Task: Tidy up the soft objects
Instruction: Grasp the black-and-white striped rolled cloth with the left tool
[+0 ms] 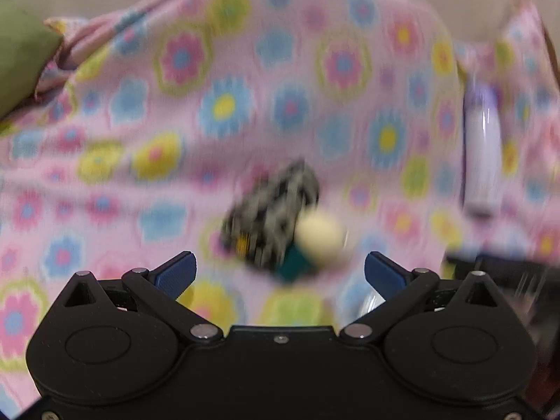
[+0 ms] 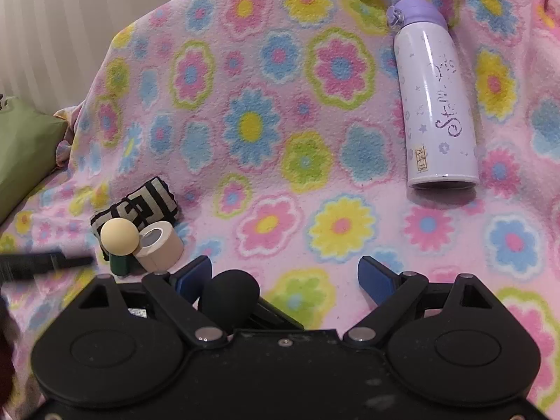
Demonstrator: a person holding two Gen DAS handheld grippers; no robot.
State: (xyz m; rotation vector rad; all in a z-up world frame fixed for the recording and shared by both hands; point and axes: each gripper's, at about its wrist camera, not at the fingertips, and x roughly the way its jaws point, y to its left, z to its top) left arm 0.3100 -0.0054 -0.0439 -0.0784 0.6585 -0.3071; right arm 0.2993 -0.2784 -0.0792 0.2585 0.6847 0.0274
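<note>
Soft objects sit on a pink fleece blanket (image 2: 266,112) printed with bright flowers, which fills both views. At its left edge lies a green cushion (image 2: 24,147). Toward the right, a white bottle (image 2: 435,105) with a purple cap lies on its side, well apart from the rest. At lower left, a rolled black-and-white patterned cloth (image 2: 140,206) touches a cream ball-headed peg on a green base (image 2: 119,236) and a beige tape roll (image 2: 159,245). A black ball-topped object (image 2: 229,297) rests between the right gripper's (image 2: 283,276) spread blue pads, near the left one, not pinched. The left gripper (image 1: 280,269), blurred, is spread wide and empty, facing the cloth bundle.
</note>
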